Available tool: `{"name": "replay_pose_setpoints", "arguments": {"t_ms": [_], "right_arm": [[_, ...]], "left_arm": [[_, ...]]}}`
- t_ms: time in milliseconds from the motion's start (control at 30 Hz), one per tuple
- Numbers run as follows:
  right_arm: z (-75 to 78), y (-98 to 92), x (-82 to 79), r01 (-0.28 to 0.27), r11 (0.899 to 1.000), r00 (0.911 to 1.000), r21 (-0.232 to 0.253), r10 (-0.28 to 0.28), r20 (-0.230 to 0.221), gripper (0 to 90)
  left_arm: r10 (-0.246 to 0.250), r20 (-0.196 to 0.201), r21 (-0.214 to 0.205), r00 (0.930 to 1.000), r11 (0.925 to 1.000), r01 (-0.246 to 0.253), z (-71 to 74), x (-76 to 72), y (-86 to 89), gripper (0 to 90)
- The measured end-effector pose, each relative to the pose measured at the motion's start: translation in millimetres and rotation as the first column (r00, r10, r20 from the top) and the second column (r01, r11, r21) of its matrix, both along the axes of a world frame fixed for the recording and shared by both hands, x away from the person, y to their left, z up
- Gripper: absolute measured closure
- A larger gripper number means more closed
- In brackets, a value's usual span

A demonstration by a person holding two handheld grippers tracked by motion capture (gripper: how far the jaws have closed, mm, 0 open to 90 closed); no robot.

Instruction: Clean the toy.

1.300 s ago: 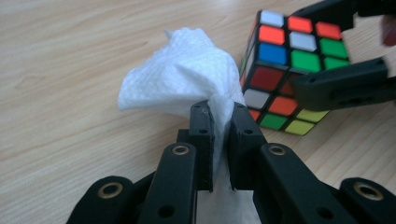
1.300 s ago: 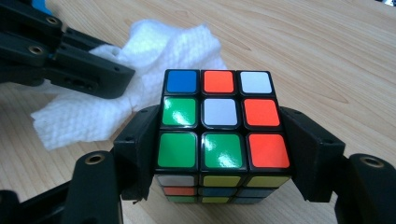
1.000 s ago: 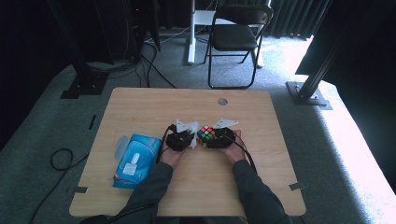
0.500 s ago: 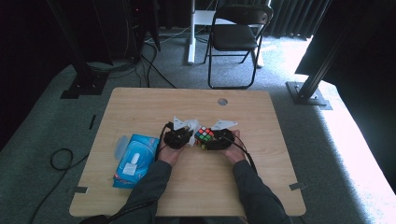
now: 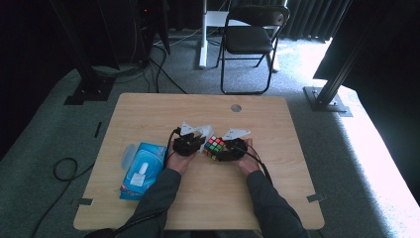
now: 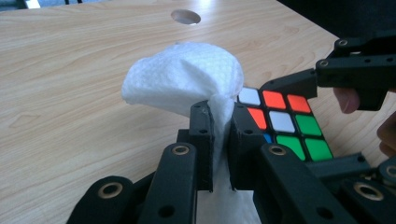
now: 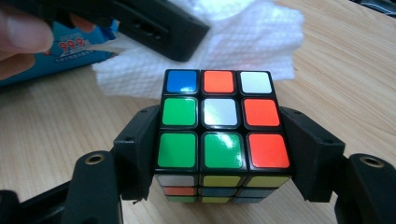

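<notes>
High view: cube (image 5: 215, 145) near table (image 5: 148, 109) centre, wipes pack (image 5: 143, 168) well left of it. Left gripper view: left gripper (image 6: 220, 116) pinches white wipe (image 6: 187, 77), apparently touching cube. Right gripper view: right gripper (image 7: 219, 140) clamps cube's sides.
</notes>
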State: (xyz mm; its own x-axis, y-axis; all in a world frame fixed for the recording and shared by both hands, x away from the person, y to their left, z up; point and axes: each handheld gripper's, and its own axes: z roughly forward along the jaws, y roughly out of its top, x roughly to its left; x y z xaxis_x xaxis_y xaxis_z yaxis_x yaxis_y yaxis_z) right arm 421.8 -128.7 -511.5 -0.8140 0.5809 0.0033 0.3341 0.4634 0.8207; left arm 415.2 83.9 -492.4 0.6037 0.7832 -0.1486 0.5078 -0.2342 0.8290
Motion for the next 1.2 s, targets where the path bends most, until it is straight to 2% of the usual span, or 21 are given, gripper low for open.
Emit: {"name": "replay_pose_setpoints", "arguments": {"t_ms": [367,767,967,1200], "right_arm": [[1.8,6.5,-2.8,-0.043,0.999,0.9991,-0.012,0.043,0.007,34.1],[6.3,5.6,-4.1,-0.062,0.998,0.9980,0.001,0.062,0.016,34.2],[9.2,3.1,-4.4,-0.068,0.998,0.9975,0.015,0.067,0.022,34.2],[9.5,2.7,-4.0,-0.073,0.997,0.9972,0.015,0.072,0.017,34.2]], "left_arm": [[-0.003,-0.014,-0.005,0.9999,1.0000,0.003,-1.1,3.1,2.4,82.1],[-0.022,-0.097,-0.043,0.9951,0.9989,0.018,-14.1,10.0,6.7,81.9],[-0.027,-0.117,-0.022,0.9928,0.9995,0.024,-18.9,10.9,5.1,81.9],[-0.027,-0.114,-0.020,0.9931,0.9995,0.025,-17.4,11.0,4.2,82.0]]}}
